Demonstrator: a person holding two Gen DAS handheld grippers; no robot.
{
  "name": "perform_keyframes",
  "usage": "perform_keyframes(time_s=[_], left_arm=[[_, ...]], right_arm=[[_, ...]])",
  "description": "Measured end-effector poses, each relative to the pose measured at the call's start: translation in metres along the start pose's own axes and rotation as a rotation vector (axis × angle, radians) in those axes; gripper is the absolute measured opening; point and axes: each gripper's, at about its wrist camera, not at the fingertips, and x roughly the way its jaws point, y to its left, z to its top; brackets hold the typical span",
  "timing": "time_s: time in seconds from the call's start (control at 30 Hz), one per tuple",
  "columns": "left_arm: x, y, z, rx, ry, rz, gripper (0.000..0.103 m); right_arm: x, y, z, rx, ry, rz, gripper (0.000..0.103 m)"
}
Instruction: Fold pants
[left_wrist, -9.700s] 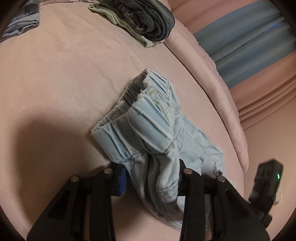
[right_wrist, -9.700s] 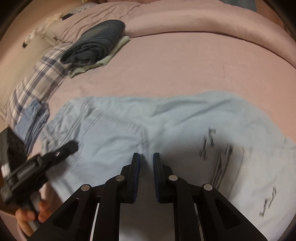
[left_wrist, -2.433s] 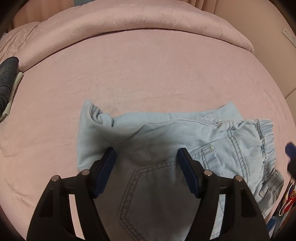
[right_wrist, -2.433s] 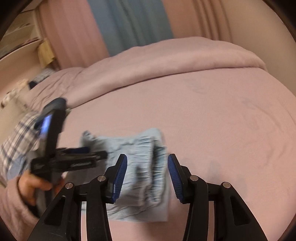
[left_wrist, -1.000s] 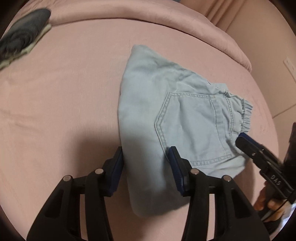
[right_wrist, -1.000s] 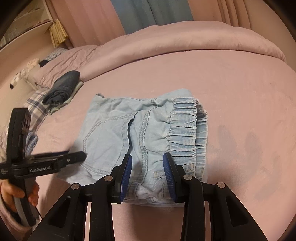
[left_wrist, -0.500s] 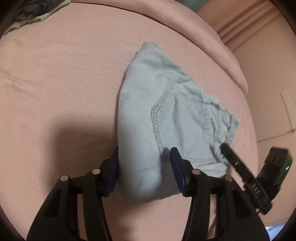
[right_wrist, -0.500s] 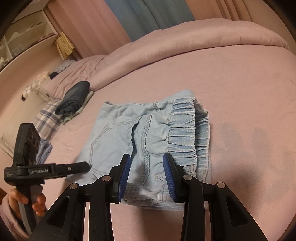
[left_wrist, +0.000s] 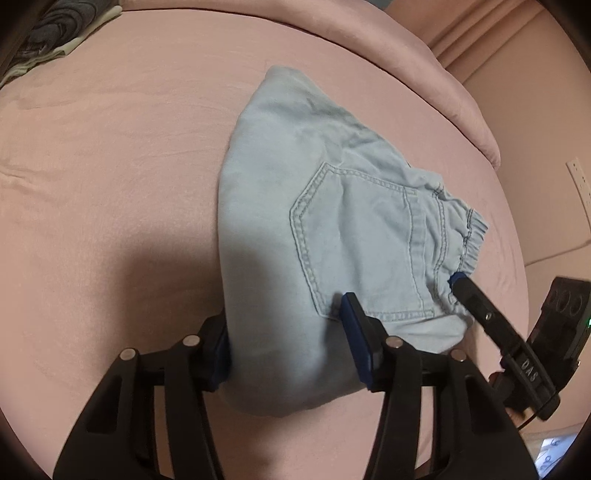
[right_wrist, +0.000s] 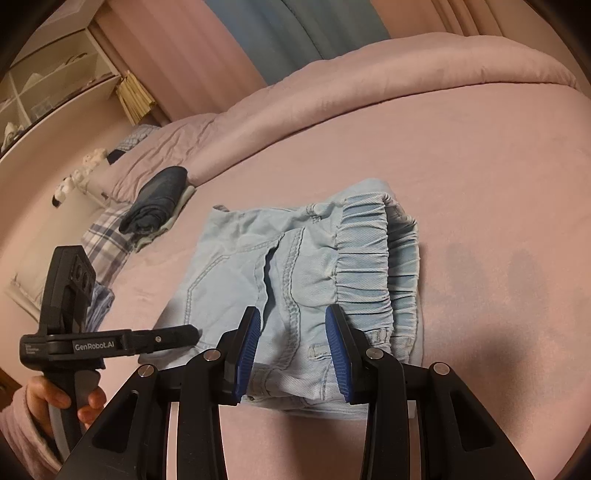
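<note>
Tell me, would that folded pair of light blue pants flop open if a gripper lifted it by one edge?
Probably: the pants look like soft denim, creased and sagging at the folds. Stacked layers at the elastic waistband lie loose, so they would likely slide apart. Rolling seems unlikely.

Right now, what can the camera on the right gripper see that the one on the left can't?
Only the right wrist view shows the white shelf, the blue curtain, the plaid cloth and the pants' stretchy waistband up close. Only the left wrist view shows the whole back pocket and a wall outlet. Both show the light blue pants, the pink bed, the dark folded clothes and both open hand-held grippers.
</note>
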Motion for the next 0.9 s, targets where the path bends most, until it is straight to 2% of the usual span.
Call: perform_keyframes(time_s=[0.17, 0.27, 0.3, 0.33, 0.4, 0.5, 0.7, 0.77, 0.9], left_arm=[[-0.004, 0.015, -0.005, 0.02, -0.005, -0.031, 0.049], [-0.006, 0.022, -0.012, 0.03, -0.011, -0.059, 0.049], [-0.006, 0.024, -0.012, 0.03, -0.012, -0.071, 0.05], [-0.006, 0.025, -0.013, 0.027, -0.013, -0.084, 0.05], [-0.008, 0.034, -0.016, 0.015, -0.013, -0.116, 0.05], [-0.012, 0.047, -0.021, 0.002, -0.019, -0.158, 0.049], [-0.019, 0.061, -0.024, -0.024, -0.015, -0.228, 0.046], [-0.022, 0.068, -0.027, -0.029, -0.013, -0.244, 0.044], [-0.024, 0.071, -0.029, -0.022, -0.012, -0.251, 0.041]], right_arm=[[0.001, -0.001, 0.003, 0.014, 0.021, 0.006, 0.036], [-0.003, -0.006, 0.012, 0.095, 0.046, 0.039, 0.036], [-0.006, -0.006, 0.015, 0.113, 0.044, 0.049, 0.04], [-0.009, -0.005, 0.019, 0.117, 0.036, 0.053, 0.05], [-0.014, 0.0, 0.028, 0.103, 0.017, 0.039, 0.061], [-0.008, 0.014, 0.042, 0.072, 0.02, 0.054, 0.062], [0.053, 0.06, 0.072, -0.065, 0.161, 0.036, 0.062], [0.079, 0.077, 0.085, -0.11, 0.19, 0.022, 0.062], [0.125, 0.102, 0.11, -0.166, 0.243, 0.05, 0.062]])
